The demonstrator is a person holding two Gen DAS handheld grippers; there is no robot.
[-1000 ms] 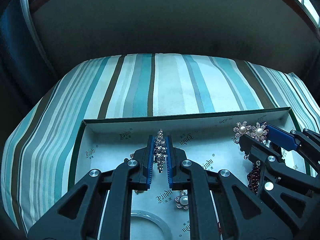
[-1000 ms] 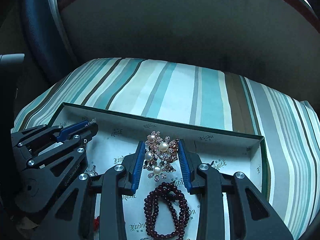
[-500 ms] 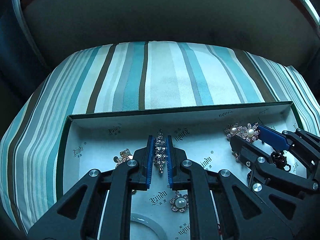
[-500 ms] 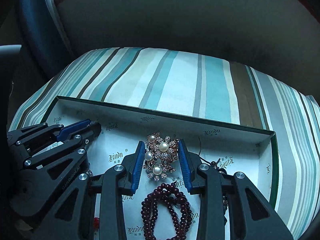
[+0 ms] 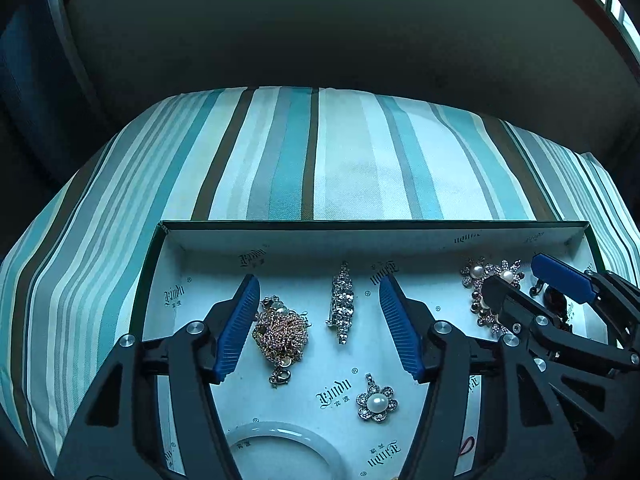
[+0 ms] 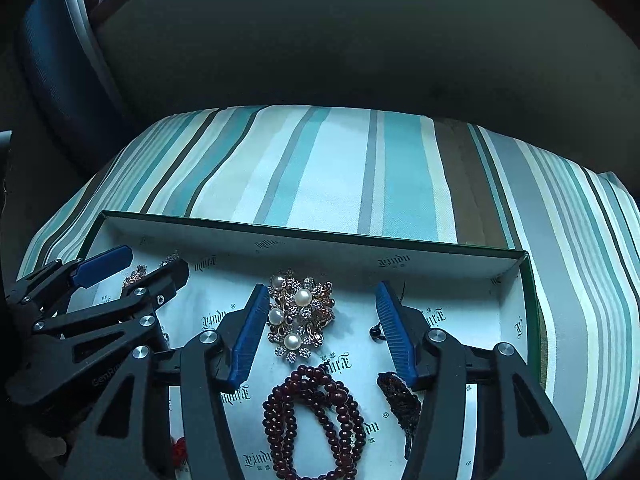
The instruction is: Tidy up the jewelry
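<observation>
A shallow white box (image 5: 172, 264) with a green rim lies on a striped cushion. My left gripper (image 5: 318, 292) is open over a long rhinestone clip (image 5: 342, 304) that lies on the box floor between its blue pads. A tangled gold chain (image 5: 282, 334) lies beside its left pad. My right gripper (image 6: 322, 300) is open around a pearl and rhinestone brooch (image 6: 300, 314) lying in the box (image 6: 512, 276). The right gripper (image 5: 536, 280) shows at the right of the left wrist view, above that brooch (image 5: 480, 276).
A pearl flower pendant (image 5: 376, 400) and a white bangle (image 5: 280, 446) lie near the left gripper. A dark red bead string (image 6: 316, 416) and a dark tassel (image 6: 400, 400) lie near the right gripper. The striped cushion (image 5: 320, 160) extends behind the box to a dark seat back.
Both grippers have opened. The left one has let go of the rhinestone clip and the right one has let go of the pearl brooch; both pieces now lie on the box floor.
</observation>
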